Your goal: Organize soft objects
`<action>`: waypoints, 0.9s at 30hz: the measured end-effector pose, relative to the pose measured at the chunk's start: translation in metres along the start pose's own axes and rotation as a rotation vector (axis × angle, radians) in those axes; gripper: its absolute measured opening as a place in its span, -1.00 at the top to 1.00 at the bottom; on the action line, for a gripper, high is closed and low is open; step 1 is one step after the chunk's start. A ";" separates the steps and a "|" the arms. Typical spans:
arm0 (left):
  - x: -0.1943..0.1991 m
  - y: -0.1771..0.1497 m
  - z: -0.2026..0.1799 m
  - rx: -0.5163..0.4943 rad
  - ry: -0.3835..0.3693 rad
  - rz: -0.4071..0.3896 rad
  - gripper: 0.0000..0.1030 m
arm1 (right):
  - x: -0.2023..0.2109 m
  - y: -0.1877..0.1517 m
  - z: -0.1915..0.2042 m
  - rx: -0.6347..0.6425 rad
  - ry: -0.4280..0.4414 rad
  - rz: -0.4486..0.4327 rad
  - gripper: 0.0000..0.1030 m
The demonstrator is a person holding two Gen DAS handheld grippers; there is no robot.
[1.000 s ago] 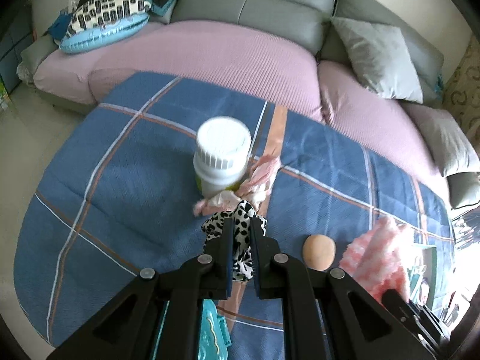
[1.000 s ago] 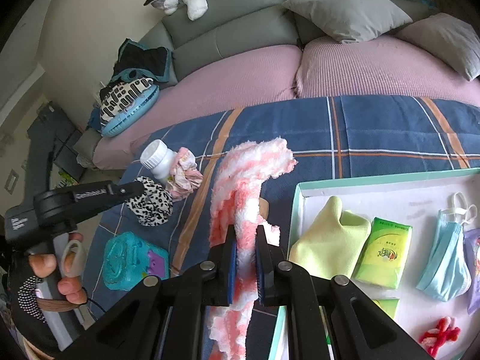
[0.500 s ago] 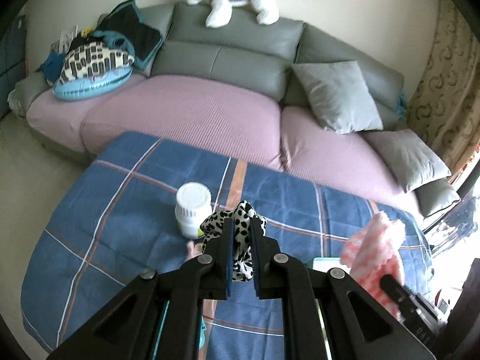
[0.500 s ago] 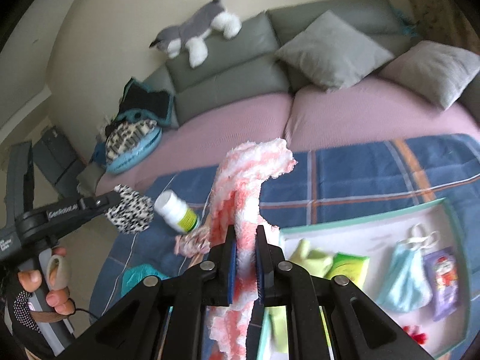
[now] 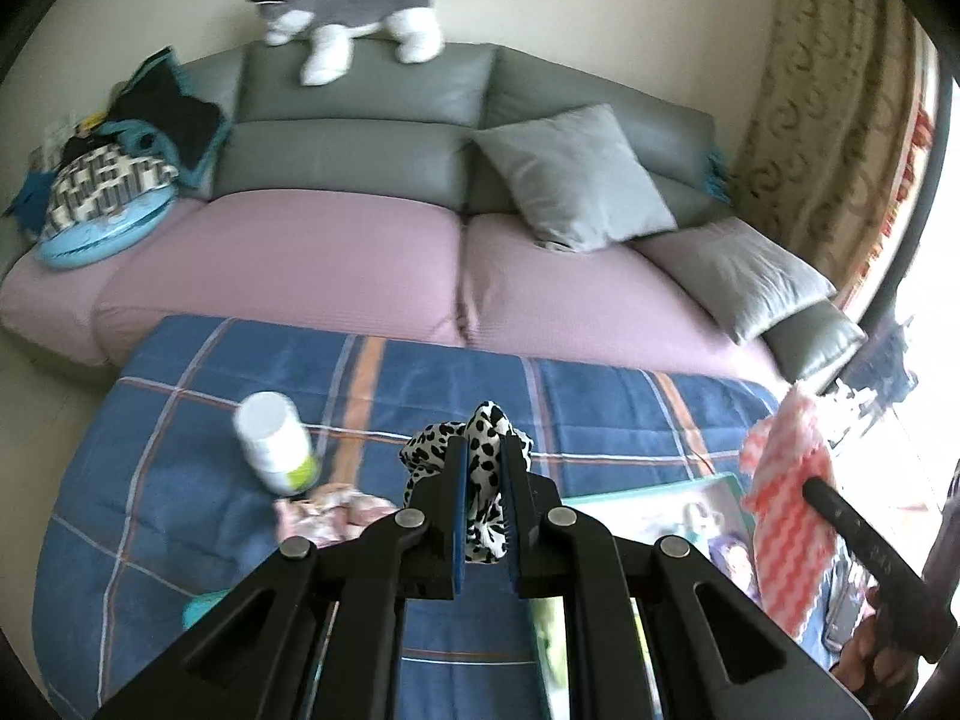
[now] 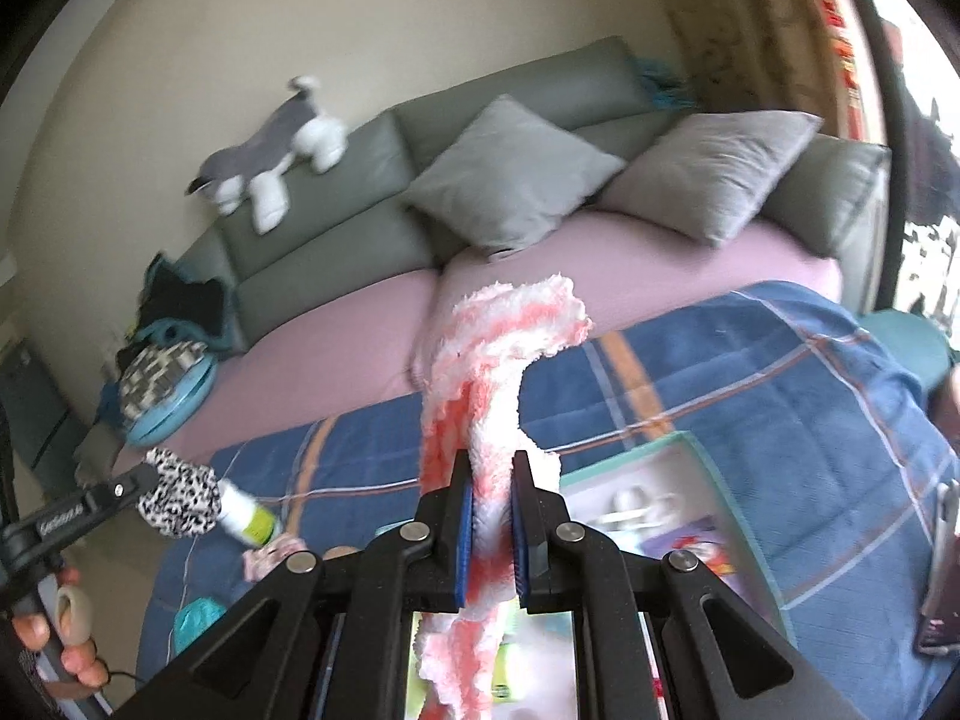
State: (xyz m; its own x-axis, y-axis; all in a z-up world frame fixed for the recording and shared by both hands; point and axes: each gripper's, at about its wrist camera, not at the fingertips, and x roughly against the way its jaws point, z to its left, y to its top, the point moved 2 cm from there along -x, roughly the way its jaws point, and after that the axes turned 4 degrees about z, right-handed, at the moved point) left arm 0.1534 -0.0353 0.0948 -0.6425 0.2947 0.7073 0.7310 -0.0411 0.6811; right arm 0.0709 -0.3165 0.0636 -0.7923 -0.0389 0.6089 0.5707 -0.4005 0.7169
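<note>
My left gripper (image 5: 483, 450) is shut on a black-and-white leopard scrunchie (image 5: 489, 420) and holds it high above the blue plaid blanket (image 5: 180, 480). It also shows in the right wrist view (image 6: 180, 501). My right gripper (image 6: 492, 465) is shut on a fluffy pink-and-white cloth (image 6: 498, 348), which hangs through the jaws; the cloth also shows at the right of the left wrist view (image 5: 786, 510). A teal-rimmed tray (image 6: 690, 444) with soft items lies below on the blanket. A pink scrunchie (image 5: 336, 516) lies on the blanket.
A white pill bottle (image 5: 273, 441) stands beside the pink scrunchie. A teal object (image 6: 192, 615) lies at the blanket's near left. Behind is a grey and pink sofa (image 5: 360, 252) with grey cushions (image 5: 570, 180) and a plush dog (image 5: 348, 6). A phone (image 6: 942, 582) lies at far right.
Both grippers have risen well above the blanket with their items held. The views tilted up, showing more sofa and wall. The bottle and tray look smaller and farther.
</note>
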 end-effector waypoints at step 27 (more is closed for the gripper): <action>-0.114 -0.079 -0.149 -0.290 -0.164 0.292 0.80 | -0.079 -0.022 -0.098 -0.158 -0.208 0.237 0.78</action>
State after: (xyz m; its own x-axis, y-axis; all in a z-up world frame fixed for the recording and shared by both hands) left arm 0.1346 -0.2082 -0.0114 -0.3560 0.3779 0.8547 0.7669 -0.4044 0.4983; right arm 0.1001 -0.3944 -0.0338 -0.5721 0.0329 0.8196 0.6797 -0.5403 0.4961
